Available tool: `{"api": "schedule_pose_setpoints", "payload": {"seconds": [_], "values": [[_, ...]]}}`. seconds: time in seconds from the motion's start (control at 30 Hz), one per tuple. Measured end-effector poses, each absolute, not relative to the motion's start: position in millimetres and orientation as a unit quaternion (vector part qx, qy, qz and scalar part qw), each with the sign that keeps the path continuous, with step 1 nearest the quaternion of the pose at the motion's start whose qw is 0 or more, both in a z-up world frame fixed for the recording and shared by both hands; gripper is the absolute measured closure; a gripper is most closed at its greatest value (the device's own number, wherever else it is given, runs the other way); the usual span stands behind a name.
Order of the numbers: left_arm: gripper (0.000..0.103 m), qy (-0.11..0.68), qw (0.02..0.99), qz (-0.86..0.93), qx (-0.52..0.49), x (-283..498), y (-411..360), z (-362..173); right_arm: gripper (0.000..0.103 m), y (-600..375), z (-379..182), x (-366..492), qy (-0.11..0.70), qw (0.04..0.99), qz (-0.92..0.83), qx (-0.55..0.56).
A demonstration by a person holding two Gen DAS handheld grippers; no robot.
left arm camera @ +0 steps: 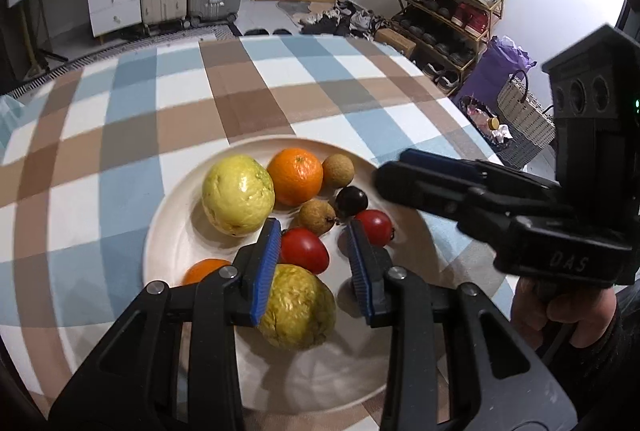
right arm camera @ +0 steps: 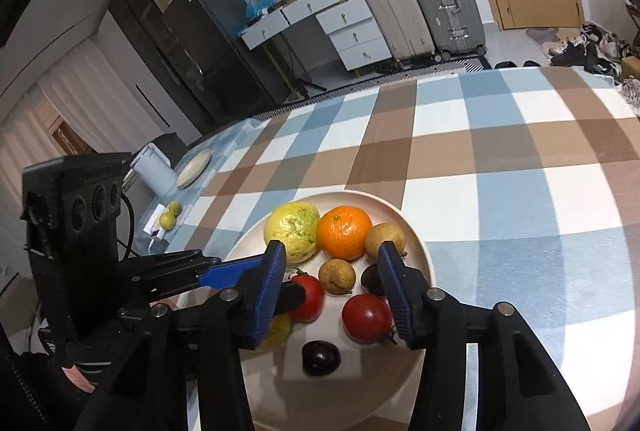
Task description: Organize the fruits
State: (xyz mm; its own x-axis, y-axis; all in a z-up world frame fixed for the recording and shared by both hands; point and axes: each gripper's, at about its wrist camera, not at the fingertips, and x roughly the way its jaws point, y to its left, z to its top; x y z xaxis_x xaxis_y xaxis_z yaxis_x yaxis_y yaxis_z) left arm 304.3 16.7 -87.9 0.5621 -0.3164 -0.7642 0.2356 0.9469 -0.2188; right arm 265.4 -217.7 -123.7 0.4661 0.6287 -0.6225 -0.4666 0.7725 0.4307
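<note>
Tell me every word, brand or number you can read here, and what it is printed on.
"DAS": raised letters on the black body of the right hand-held gripper, seen from the left wrist camera.
Faint marking on the camera housing of the left hand-held gripper: too small and blurred to read.
Labels on the suitcases and boxes behind: unreadable.
Nothing is written on the plate or tablecloth.

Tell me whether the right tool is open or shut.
Open: the right tool hangs over the plate with blue pads apart, gripping no fruit.
</note>
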Motion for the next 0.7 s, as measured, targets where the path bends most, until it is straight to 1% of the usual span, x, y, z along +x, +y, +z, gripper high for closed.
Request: {"api": "schedule_pose_setpoints", "payload": {"seconds": [0.03,0.1,0.13,0.2,0.23,0.3,0.37,0.43,0.5,0.57,0.67,0.7], "values": [[0.069,0.437,0.885,-0.152,-0.043,301.3,17.1,-82.6,0.050,-220.4,-120.5,262.5,0.400,0.856,0.314,0.097],[0.061,0.428,0.891,-0.147,-0.043,292.5,19.5,-71.8,0.050,-229.0,-111.8,254.6,0.388,0.863,0.307,0.100],[0.058,0.421,0.894,-0.144,-0.044,287.0,20.5,-65.5,0.050,-233.2,-108.1,251.1,0.384,0.865,0.305,0.104],[0.051,0.408,0.902,-0.136,-0.043,275.6,21.9,-53.4,0.047,-242.8,-97.1,239.7,0.367,0.873,0.300,0.110],[0.050,0.401,0.905,-0.134,-0.043,269.5,22.1,-47.4,0.045,-245.5,-93.5,236.1,0.362,0.876,0.299,0.111],[0.050,0.386,0.913,-0.125,-0.041,257.5,23.0,-35.1,0.036,-252.2,-81.9,222.5,0.343,0.883,0.301,0.112],[0.050,0.370,0.921,-0.119,-0.040,243.8,23.2,-22.1,0.032,-256.9,-71.1,209.3,0.324,0.889,0.304,0.109],[0.047,0.353,0.928,-0.113,-0.042,229.3,22.7,-9.3,0.029,-260.7,-57.1,190.6,0.301,0.898,0.305,0.103],[0.030,0.332,0.937,-0.102,-0.041,213.4,22.5,3.4,0.024,-263.3,-47.8,177.0,0.284,0.902,0.308,0.101],[0.023,0.309,0.945,-0.097,-0.046,198.0,23.5,15.6,0.020,-264.9,-40.0,163.6,0.269,0.907,0.310,0.099],[0.021,0.280,0.955,-0.087,-0.045,176.1,24.3,31.7,0.015,-266.3,-27.6,140.0,0.241,0.913,0.315,0.094],[0.018,0.270,0.958,-0.082,-0.044,168.4,24.7,36.8,0.013,-265.5,-24.9,134.6,0.235,0.915,0.316,0.092]]}}
